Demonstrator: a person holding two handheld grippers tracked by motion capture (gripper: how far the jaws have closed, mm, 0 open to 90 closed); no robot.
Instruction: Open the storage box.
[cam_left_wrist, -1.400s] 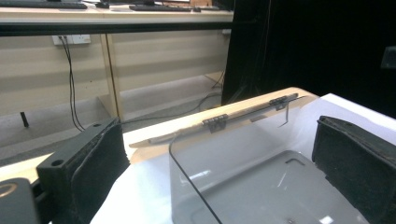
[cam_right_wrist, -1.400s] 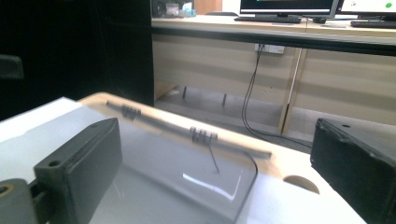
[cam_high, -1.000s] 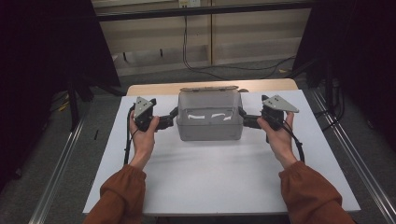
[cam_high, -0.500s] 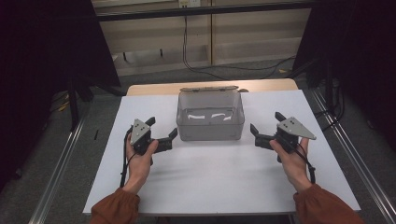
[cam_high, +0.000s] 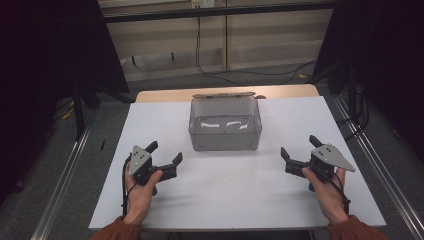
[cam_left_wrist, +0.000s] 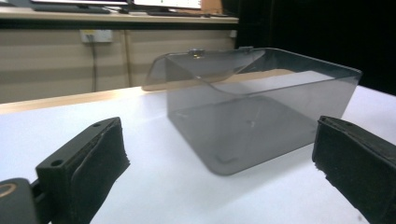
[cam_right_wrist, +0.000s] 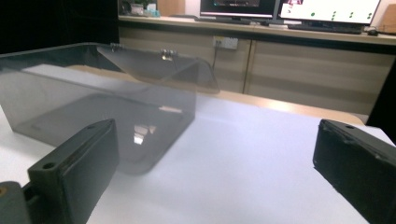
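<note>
The smoky clear box (cam_high: 225, 124) is sitting at the far middle of the white counter (cam_high: 240, 200), its lid tipped open at the far edge. The left gripper (cam_high: 166, 156) is hovering near and to the left of it, jaws spread wide and holding nothing; the right gripper (cam_high: 299, 153) is mirroring it on the right, equally wide and empty. To handle the box well, both are best moving in level and together, meeting the opposite side walls squarely and low, so the light plastic is not skidding or twisting on the counter.
</note>
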